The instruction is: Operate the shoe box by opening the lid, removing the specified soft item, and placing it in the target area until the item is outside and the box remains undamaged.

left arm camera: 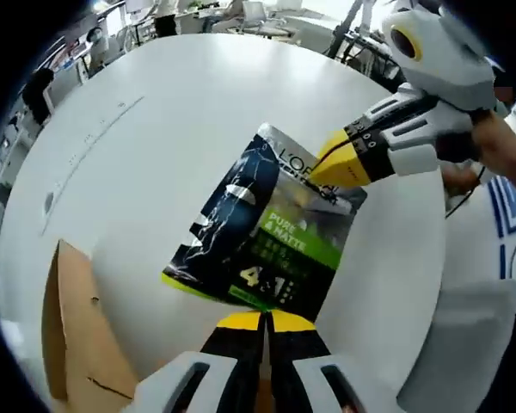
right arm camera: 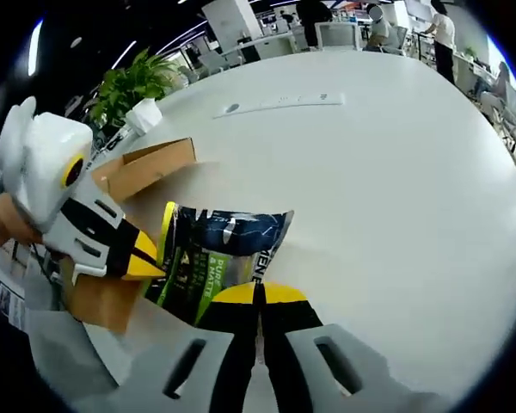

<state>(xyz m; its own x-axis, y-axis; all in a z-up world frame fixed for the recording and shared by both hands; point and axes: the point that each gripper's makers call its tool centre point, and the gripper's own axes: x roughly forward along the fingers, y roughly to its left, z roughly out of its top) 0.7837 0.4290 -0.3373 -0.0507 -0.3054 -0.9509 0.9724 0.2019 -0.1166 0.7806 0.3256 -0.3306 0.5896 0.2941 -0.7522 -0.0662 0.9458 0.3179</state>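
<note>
At the bottom centre of the left gripper view, the left gripper pinches the lower edge of the pouch. Past it, at upper right, the right gripper is pressed together on the top edge, so the soft pouch hangs stretched between both, above the white table, probably for a flat set-down. The box lies at lower left, flaps open.

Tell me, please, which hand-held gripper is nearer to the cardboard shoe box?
Left. The left hand-held gripper grips the sachet right beside the cardboard shoe box; the right hand-held gripper pinches its far end.
</note>
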